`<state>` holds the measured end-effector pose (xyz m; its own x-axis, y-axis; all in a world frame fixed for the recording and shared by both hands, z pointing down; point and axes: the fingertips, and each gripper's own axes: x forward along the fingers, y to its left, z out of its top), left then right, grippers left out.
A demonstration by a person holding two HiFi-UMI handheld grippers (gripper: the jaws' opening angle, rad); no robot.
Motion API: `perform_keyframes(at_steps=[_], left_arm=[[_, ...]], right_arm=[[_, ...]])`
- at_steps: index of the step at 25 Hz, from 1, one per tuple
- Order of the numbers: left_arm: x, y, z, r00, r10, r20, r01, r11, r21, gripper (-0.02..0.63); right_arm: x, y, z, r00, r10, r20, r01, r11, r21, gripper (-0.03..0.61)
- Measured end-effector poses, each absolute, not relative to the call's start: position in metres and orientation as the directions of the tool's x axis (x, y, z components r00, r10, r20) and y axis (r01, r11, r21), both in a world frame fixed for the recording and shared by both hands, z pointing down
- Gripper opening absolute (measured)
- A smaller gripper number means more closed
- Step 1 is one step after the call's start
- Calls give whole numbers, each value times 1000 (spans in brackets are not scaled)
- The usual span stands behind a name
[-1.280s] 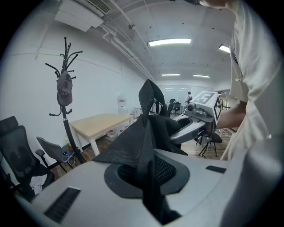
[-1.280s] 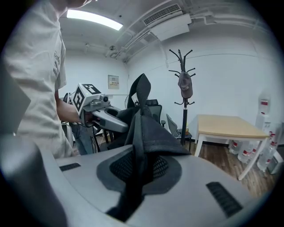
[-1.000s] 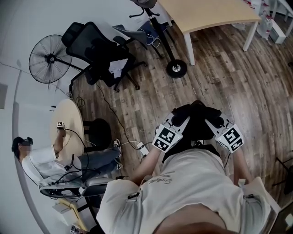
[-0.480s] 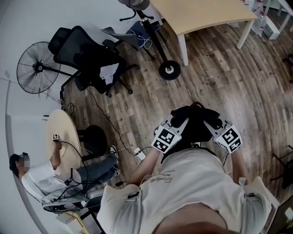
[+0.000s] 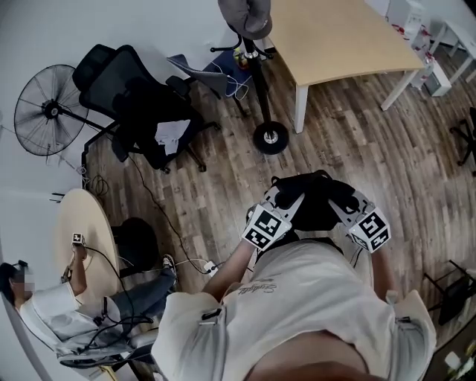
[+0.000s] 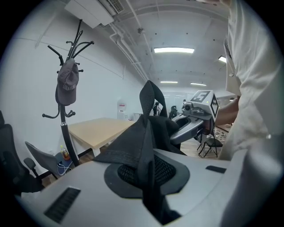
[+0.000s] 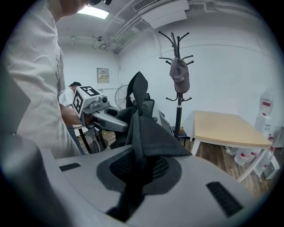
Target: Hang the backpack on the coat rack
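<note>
I carry a black backpack (image 5: pixel 316 199) in front of my body, held between both grippers. My left gripper (image 5: pixel 291 202) is shut on a black mesh strap of the backpack (image 6: pixel 148 142), which stands up between its jaws. My right gripper (image 5: pixel 340 205) is shut on another strap (image 7: pixel 140 128) in the same way. The coat rack (image 5: pixel 260 82) stands ahead on a round base (image 5: pixel 271 138), with a grey cap (image 5: pixel 249 18) on it. In the left gripper view the coat rack (image 6: pixel 66 133) is at the left with the cap (image 6: pixel 67 86); in the right gripper view the coat rack (image 7: pixel 179 113) stands right of centre.
A wooden table (image 5: pixel 335 30) stands right of the rack. A black office chair (image 5: pixel 141 97) and a floor fan (image 5: pixel 48 119) are at the left. A seated person (image 5: pixel 67 312) is at a small round table (image 5: pixel 85 238). Cables (image 5: pixel 197 264) lie on the floor.
Both grippers have carried the backpack forward toward the coat rack. The rack's base now lies closer and its cap has come into the head view. The grips are unchanged.
</note>
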<state>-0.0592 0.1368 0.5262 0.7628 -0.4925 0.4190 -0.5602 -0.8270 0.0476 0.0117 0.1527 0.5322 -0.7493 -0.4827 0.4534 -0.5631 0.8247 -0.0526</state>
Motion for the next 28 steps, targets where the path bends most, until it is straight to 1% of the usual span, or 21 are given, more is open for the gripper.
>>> perform_keyframes(at_steps=[4, 8, 12, 15, 20, 28], left_arm=[[-79, 98, 519, 772, -499, 394, -553, -833, 29, 44], [-87, 72, 512, 773, -507, 380, -551, -834, 7, 44], [-96, 46, 505, 763, -519, 385, -558, -830, -12, 44], [-98, 33, 509, 764, -523, 378, -565, -825, 2, 43], [-94, 10, 518, 745, -539, 392, -596, -802, 29, 43], [-64, -38, 527, 688, -584, 430, -660, -751, 36, 44]], right_arm=[[-9, 114, 525, -743, -503, 442, -563, 826, -7, 29], [-19, 86, 520, -737, -518, 434, -579, 815, -9, 29], [-28, 62, 514, -740, -509, 440, -575, 818, -22, 29], [-30, 50, 518, -746, -492, 449, -560, 828, -23, 29], [-27, 25, 526, -774, -456, 440, -526, 849, -47, 28], [4, -30, 539, -820, -392, 417, -457, 887, -63, 28]])
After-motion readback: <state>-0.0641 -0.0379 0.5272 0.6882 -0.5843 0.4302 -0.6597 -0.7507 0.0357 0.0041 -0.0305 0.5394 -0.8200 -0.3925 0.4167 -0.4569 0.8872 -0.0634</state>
